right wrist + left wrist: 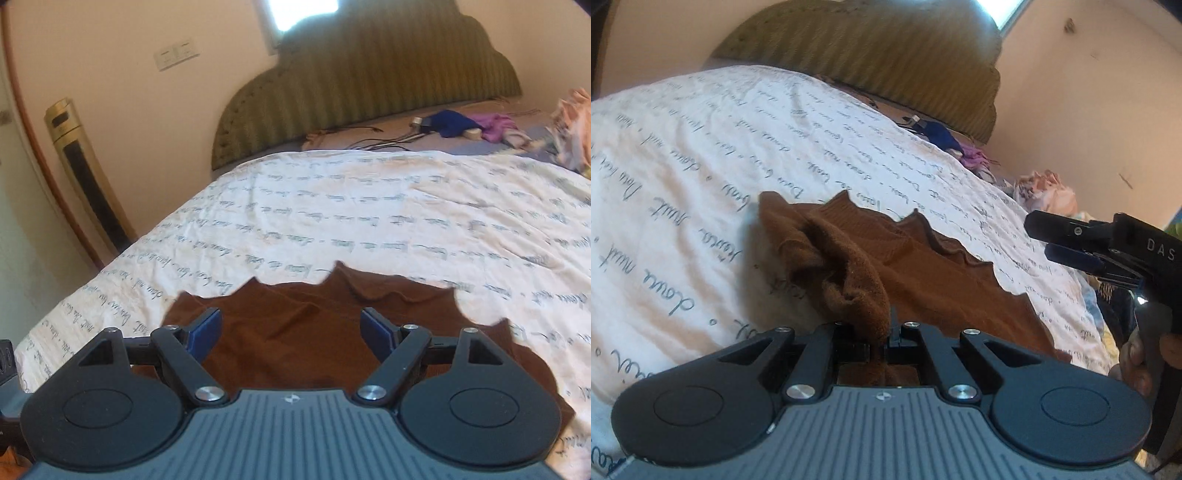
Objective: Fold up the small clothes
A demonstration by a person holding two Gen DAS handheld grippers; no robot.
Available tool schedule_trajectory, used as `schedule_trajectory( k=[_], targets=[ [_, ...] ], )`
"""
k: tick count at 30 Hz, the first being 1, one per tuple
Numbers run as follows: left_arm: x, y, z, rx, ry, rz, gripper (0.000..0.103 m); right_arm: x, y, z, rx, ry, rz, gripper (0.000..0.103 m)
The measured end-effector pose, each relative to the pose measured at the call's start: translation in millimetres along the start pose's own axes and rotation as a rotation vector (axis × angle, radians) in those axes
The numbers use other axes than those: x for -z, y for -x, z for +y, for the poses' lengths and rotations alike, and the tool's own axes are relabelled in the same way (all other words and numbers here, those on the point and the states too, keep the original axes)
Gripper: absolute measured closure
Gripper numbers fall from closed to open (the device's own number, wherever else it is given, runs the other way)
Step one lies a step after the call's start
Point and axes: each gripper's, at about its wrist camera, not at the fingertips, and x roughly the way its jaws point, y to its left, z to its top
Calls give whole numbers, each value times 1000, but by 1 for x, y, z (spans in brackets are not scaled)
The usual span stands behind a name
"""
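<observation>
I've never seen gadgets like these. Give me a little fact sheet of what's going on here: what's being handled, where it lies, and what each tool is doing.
Garment: brown cloth with a zigzag edge
Where it lies: mostly spread on a white bedsheet printed with handwriting
Left gripper: jaws shut on a bunched-up corner of the brown cloth, lifted off the sheet
Right gripper: jaws open, over the brown cloth, holding nothing
Held by: a hand grips the right tool's handle
Background: green headboard, small pile of clothes near it

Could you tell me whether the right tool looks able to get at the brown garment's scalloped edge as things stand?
Probably yes: the right tool is open above the brown garment, and nothing lies between it and the scalloped edge ahead.
</observation>
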Motion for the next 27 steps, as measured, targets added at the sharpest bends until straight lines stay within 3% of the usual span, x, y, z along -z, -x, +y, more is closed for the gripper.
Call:
schedule_trajectory(
  k=[5,8,12,20,24,25,26,27],
  targets=[
    [6,-24,-56,27,-251,46,98,9,18,-37,-24,-55,19,21],
    [22,-48,-75,60,-300,99,98,16,9,-56,-89,-119,52,21],
    [52,-81,-67,94,-229,162,97,28,-28,-87,-195,-310,127,21],
    [65,-71,-34,178,-79,63,94,28,-103,-118,-302,-557,219,21],
    [76,-62,-22,220,-49,0,94,25,-133,-112,-309,-578,261,21],
    [78,-62,-19,229,-35,-2,94,25,-138,-109,-330,-573,266,24],
    [79,-62,-16,238,-23,-4,94,25,-141,-103,-344,-550,266,67],
    [79,-62,-15,244,-15,-4,94,25,-144,-96,-336,-526,297,95]
  ],
)
